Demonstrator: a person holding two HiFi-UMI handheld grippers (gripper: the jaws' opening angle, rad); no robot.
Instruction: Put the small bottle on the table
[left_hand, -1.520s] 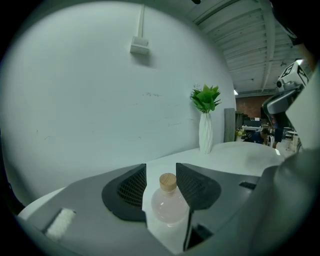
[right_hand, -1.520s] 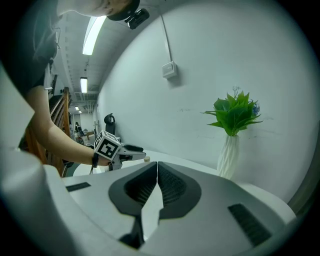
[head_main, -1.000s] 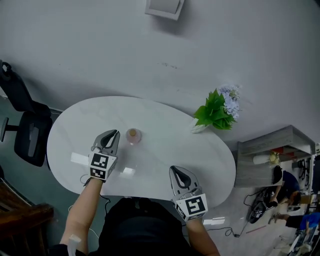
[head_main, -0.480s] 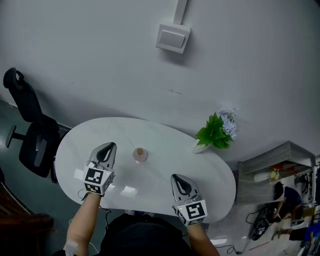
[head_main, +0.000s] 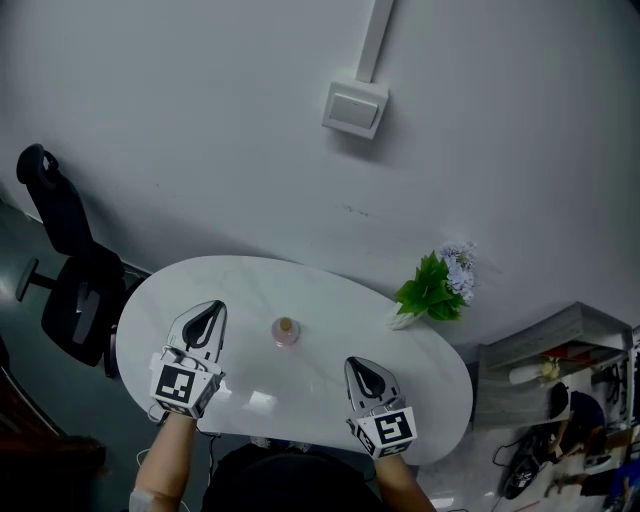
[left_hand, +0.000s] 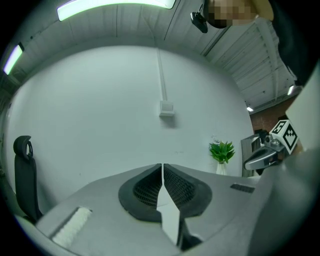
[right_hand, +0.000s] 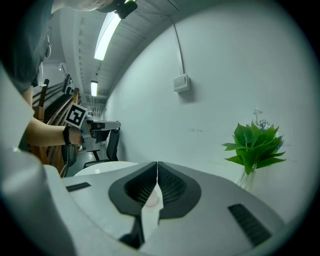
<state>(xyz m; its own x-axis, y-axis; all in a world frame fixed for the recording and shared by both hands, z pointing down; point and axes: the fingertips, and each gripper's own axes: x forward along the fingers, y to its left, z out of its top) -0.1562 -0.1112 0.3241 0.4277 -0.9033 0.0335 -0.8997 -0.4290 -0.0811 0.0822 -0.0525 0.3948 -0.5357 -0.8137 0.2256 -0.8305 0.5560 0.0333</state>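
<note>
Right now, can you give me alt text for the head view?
A small bottle stands upright on the white oval table, between the shut left hand-held gripper and right hand-held gripper, touched by neither. A green plant sits at the table's far right edge.

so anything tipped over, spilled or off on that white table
Nothing stands out. The small pink bottle stands upright near the middle of the white oval table, with no spill around it. The green plant in its clear vase is upright at the far edge. Left tongs and right tongs are shut and empty.
</note>
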